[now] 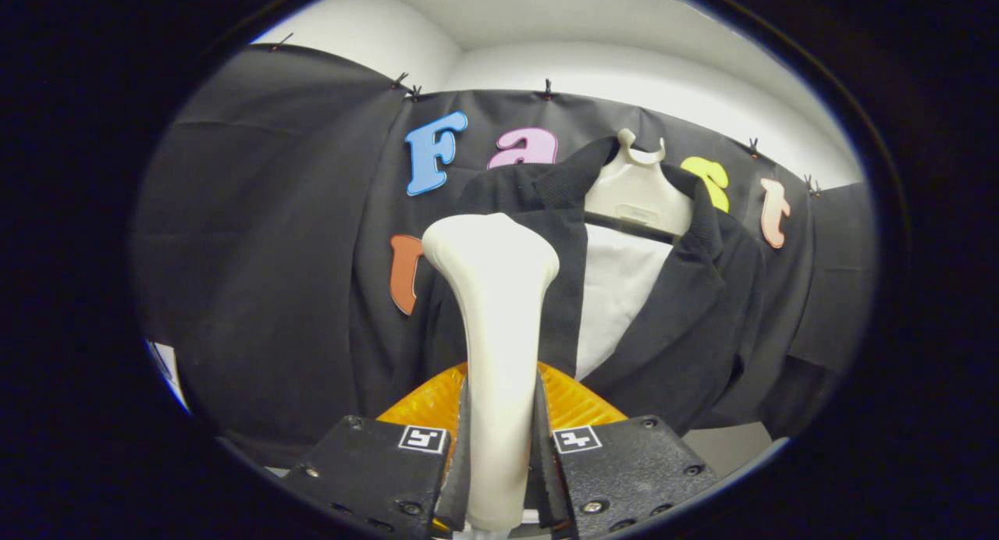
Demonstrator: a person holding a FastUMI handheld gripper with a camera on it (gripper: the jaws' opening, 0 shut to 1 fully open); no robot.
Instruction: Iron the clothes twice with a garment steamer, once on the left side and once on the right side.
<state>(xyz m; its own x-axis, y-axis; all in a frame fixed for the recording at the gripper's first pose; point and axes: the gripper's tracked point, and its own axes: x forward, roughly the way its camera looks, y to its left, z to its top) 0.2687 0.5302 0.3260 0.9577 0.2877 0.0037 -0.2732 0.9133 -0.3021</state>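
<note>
Gripper point(499, 454), 2 fingers clamped on the steamer point(495, 321) handle, holds its head up facing the jacket's point(687, 321) left panel; jacket hangs open on a hanger point(636, 193), probably not yet touched.

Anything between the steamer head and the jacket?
Gripper view: nothing lies between; the garment steamer, clamped in the gripper, has its head right against the black jacket.

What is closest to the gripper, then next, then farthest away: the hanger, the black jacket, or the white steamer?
1. White steamer: clamped between the fingers of the gripper.
2. Black jacket: hanging just beyond the steamer's head, ahead and to the right.
3. Hanger: up at the jacket's collar, against the booth wall, farthest.
</note>
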